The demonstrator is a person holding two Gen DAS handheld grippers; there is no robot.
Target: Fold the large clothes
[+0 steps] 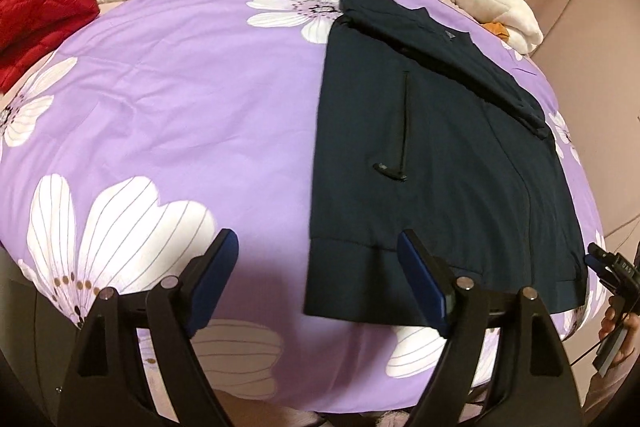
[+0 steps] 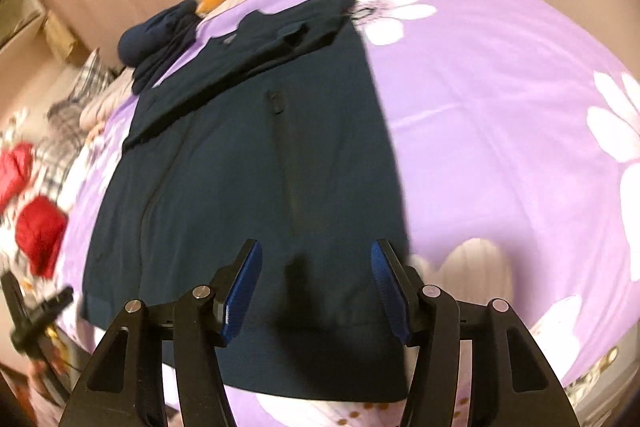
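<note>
The dark navy jacket (image 1: 440, 155) lies flat on the bed's purple flowered quilt (image 1: 180, 107), its sleeves folded across the chest. Its long side runs from the hem near the person up to the collar at about 12 o'clock. The right gripper (image 2: 316, 287) hangs right over the hem, jaws open, holding nothing. The left gripper (image 1: 320, 283) has its jaws wide open and empty too; the hem corner sits toward 2 o'clock from them. I think the right one is nearer the hem for the next fold.
</note>
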